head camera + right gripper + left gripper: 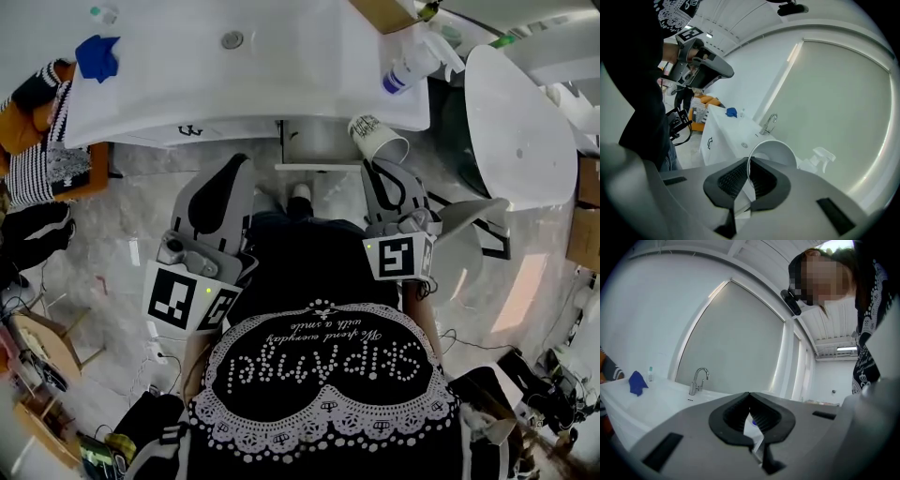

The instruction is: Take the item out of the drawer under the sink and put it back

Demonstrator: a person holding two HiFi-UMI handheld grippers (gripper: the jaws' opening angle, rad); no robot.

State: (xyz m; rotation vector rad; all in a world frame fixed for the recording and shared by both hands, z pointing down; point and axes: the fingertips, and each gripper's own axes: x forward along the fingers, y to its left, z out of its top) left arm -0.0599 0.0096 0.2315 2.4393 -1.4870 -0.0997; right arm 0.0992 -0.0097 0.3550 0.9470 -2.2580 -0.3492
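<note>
A white paper cup (pixel 378 139) with black print hangs just in front of the sink cabinet, its mouth facing me. My right gripper (pixel 375 169) is shut on the cup's rim; in the right gripper view the rim (pixel 771 152) sits pinched between the pads (pixel 748 159). Left of the cup, the drawer (pixel 319 165) under the white sink counter (pixel 253 84) appears pulled out a little, grey inside. My left gripper (pixel 237 164) is held level in front of the cabinet, left of the drawer. Its jaws (pixel 749 393) meet at the tips with nothing between them.
On the counter lie a blue cloth (pixel 97 54) at the left and a spray bottle (pixel 410 67) at the right, with a faucet (pixel 699 379) at the basin. An orange seat with striped fabric (pixel 42 150) stands left. A white rounded piece (pixel 520 122) stands right.
</note>
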